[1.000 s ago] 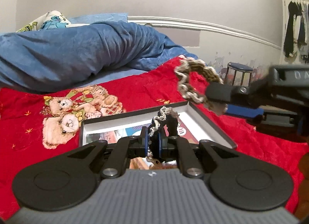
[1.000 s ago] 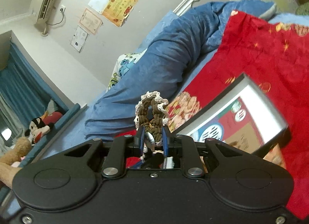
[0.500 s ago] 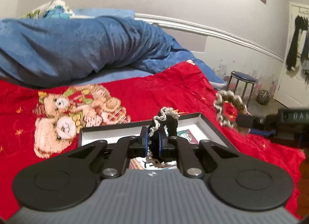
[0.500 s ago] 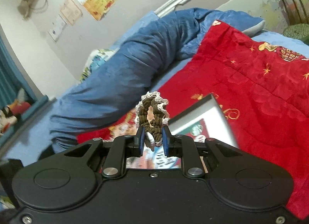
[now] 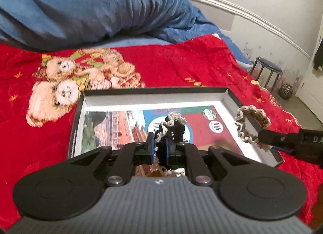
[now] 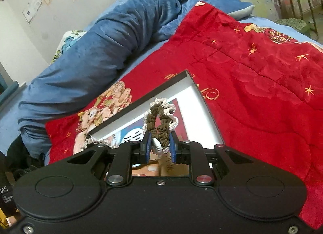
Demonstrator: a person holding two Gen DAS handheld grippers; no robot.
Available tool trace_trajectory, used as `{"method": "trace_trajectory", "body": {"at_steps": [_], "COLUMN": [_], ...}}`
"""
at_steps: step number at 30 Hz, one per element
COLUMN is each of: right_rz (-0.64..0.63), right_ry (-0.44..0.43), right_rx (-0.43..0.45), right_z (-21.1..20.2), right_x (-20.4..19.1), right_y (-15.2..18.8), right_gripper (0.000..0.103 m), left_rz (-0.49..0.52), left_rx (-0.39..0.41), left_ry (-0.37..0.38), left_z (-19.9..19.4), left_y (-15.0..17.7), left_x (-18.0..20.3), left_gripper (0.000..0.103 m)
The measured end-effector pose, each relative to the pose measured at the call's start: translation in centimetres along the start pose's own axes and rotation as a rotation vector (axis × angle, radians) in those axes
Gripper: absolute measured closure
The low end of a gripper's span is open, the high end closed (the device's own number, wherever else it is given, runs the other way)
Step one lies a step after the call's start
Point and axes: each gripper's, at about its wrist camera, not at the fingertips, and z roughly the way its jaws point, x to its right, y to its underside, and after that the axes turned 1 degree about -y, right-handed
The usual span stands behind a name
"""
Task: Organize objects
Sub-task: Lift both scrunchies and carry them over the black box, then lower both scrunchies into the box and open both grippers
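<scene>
Scrunchies (image 5: 173, 125) (image 6: 161, 124) clamped in both tools (image 5: 159, 149) (image 6: 160, 149); lower loops hidden.

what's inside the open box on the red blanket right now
The box has white inner walls and a printed picture sheet on its floor; no loose items show. The left gripper and its black scrunchie cover the near middle, so that part can't be checked.

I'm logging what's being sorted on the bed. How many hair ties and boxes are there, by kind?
Black hair tie, in the left gripper: 1
Brown hair tie, in the right gripper: 1
Box: 1
Total: 3
</scene>
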Motion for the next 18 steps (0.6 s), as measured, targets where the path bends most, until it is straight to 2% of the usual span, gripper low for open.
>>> {"method": "trace_trajectory", "body": {"at_steps": [8,13,18], "right_rz": [0.006,-0.011,-0.009], "right_ry": [0.049,0.049,0.054], "right_rx": [-0.022,-0.041,-0.05], "right_z": [0.3,0.8,1.0], "right_x": [0.8,0.3,0.3], "right_y": [0.3,0.8,1.1], "right_gripper": [0.084,0.084,0.084], "left_rz": [0.035,0.072,0.07], "left_rx": [-0.04,-0.052,-0.065], "left_ry": [0.01,-0.017,-0.006], "left_z": [0.8,1.0,1.2], "left_y": [0.9,1.3,1.3], "left_x": [0.7,1.2,1.2], "left_gripper": [0.089,0.087,0.087]}}
